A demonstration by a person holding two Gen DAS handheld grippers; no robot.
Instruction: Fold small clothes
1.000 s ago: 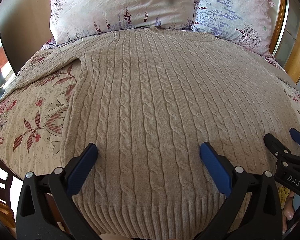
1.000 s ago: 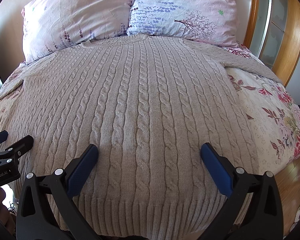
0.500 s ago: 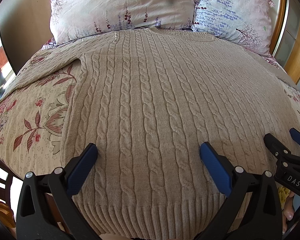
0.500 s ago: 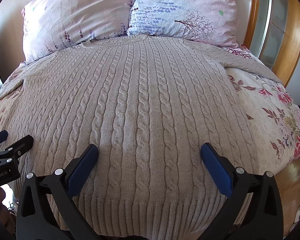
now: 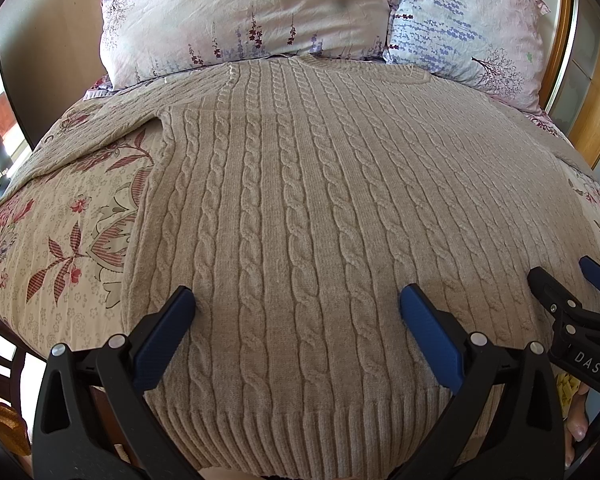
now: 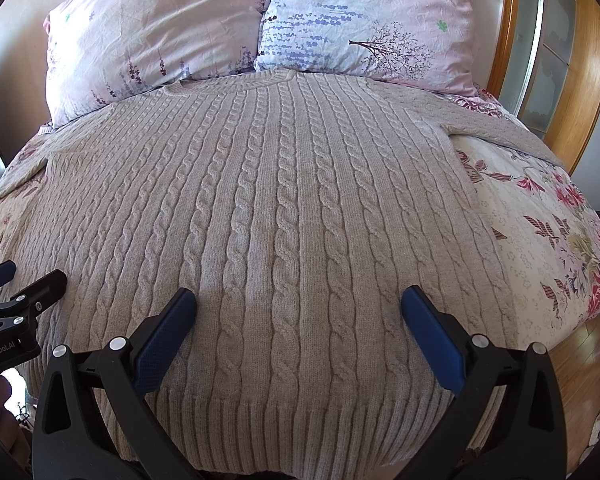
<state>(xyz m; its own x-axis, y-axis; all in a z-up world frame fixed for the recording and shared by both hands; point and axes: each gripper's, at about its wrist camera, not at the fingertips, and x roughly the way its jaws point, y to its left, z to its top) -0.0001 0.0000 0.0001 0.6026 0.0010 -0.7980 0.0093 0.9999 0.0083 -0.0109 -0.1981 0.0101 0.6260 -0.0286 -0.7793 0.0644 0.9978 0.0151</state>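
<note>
While poised over ribbed hem [image 5: 300,436] of cable-knit sweater [image 5: 320,220], held left gripper [image 5: 296,304] and right gripper [image 6: 298,304] wide, ready to pinch.

Two pillows propped side by side at the head of the bed: pale pink pillow [image 5: 244,12] with purple flower sprigs on the left, bluish pillow [image 5: 468,28] with a tree print touching it on the right. Floral bedspread [image 5: 60,232] in cream, red and pink. Wooden bed frame [image 6: 504,24] behind. Wood floor [image 6: 580,364] at lower right.
</note>
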